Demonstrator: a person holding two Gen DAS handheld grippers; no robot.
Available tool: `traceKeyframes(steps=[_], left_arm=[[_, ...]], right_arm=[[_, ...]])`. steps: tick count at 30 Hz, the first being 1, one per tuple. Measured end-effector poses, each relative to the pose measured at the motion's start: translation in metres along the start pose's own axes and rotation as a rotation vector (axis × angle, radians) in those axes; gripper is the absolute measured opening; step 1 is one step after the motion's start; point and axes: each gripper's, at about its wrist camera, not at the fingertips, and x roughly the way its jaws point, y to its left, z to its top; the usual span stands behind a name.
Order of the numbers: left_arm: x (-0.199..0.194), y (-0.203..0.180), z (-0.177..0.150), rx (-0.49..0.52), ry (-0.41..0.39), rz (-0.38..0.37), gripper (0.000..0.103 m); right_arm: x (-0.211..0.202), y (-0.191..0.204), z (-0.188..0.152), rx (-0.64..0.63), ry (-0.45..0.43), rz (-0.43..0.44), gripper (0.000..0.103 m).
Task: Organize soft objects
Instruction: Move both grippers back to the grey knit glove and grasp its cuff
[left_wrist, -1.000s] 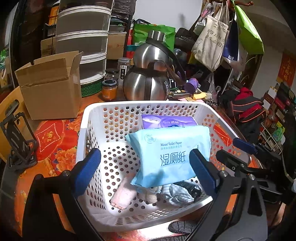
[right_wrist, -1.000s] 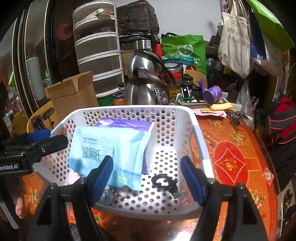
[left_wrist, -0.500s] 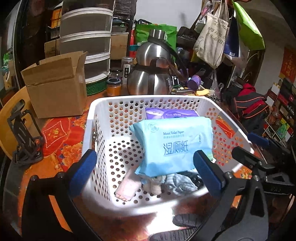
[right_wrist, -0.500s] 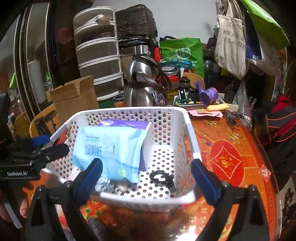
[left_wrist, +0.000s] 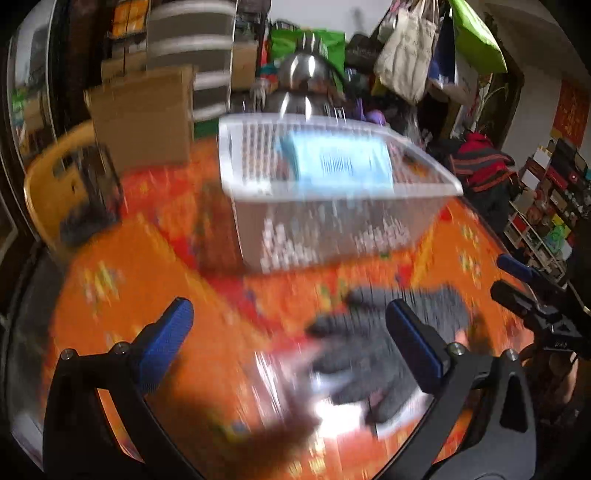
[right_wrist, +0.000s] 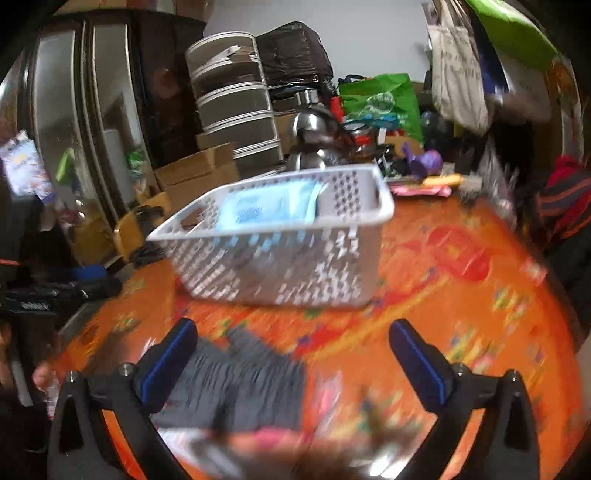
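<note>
1. Left gripper (left_wrist: 291, 343) — fingers spread wide, holding nothing; a blurred grey cloth (left_wrist: 373, 354) lies on the table beside its right finger.
2. Right gripper (right_wrist: 291, 360) — spread, empty; cloth (right_wrist: 240, 384) by its left finger.
3. Basket (left_wrist: 424, 184) stands ahead with a blue pack (left_wrist: 343, 164) inside.

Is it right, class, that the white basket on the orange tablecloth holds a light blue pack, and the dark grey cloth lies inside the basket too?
Not quite. The dark grey cloth lies on the orange tablecloth, in front of the white basket, not inside it. Both wrist views show this. The light blue pack is in the basket, as stated.
</note>
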Motion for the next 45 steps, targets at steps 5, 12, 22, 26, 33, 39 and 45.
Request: traceKeyframes(steps=[5, 12, 22, 26, 33, 39, 45], left_arm=[[0.011, -0.013, -0.05, -0.004, 0.062, -0.023, 0.103], [0.036, -0.033, -0.066, 0.001, 0.115, -0.059, 0.094], [0.062, -0.04, -0.068, 0.018, 0.152, -0.095, 0.073], [0.065, -0.04, -0.067, 0.014, 0.148, -0.11, 0.067], [0.066, -0.043, -0.067, 0.028, 0.131, -0.094, 0.042], [0.062, -0.04, -0.065, 0.009, 0.111, -0.114, 0.016], [0.06, -0.036, -0.066, -0.013, 0.101, -0.128, 0.011]], right_arm=[[-0.008, 0.014, -0.032, -0.014, 0.041, -0.094, 0.103], [0.007, 0.019, -0.042, -0.041, 0.089, -0.088, 0.087], [0.031, 0.017, -0.041, -0.049, 0.161, -0.067, 0.057], [0.035, 0.019, -0.043, -0.058, 0.184, -0.069, 0.052], [0.032, 0.02, -0.043, -0.065, 0.17, -0.082, 0.039], [0.032, 0.018, -0.042, -0.062, 0.168, -0.079, 0.023], [0.031, 0.022, -0.042, -0.075, 0.162, -0.091, 0.014]])
